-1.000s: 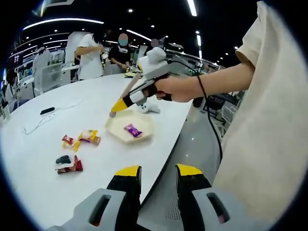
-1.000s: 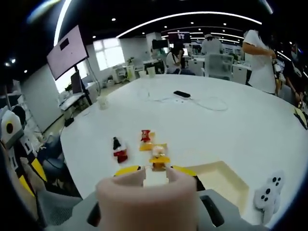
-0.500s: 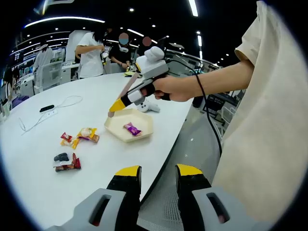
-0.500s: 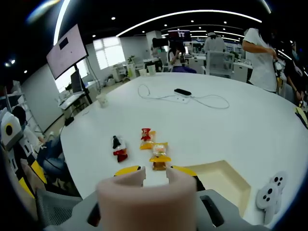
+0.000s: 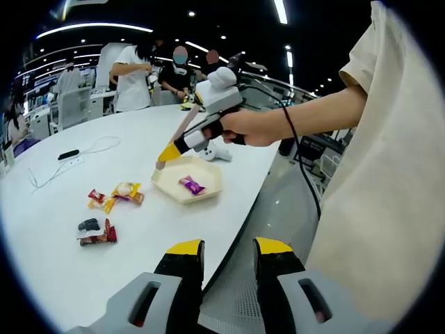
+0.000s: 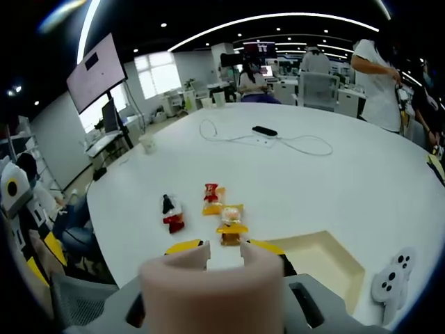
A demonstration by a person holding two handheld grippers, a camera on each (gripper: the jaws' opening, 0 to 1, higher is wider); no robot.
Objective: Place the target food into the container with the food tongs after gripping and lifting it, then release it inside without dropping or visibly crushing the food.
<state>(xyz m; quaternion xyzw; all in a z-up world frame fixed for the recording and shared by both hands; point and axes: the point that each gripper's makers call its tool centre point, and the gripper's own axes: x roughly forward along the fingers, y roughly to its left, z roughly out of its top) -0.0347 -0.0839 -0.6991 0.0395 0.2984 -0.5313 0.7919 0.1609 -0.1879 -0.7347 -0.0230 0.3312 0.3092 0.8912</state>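
One hand [image 5: 247, 128] holds the right tongs [image 5: 165, 158] over the tray [image 5: 186, 181].
Left tongs [image 5: 228, 252] spread; right tongs' state unclear; no legible writing.

Smooth, matt white table [image 5: 83, 278], matt cream tray [image 5: 167, 182], glossy crinkled plastic sweet wrappers [image 6: 230, 227].

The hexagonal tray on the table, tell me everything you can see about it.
The tray is a shallow, cream-coloured hexagonal dish with low sloping walls, looking like plastic or paper. It sits flat on the white table near its edge. One purple-wrapped candy lies inside it. The tongs held in the right hand-held gripper hang just above its far rim, apparently not touching. A white controller lies just beyond it. In the right gripper view its near corner looks bare.
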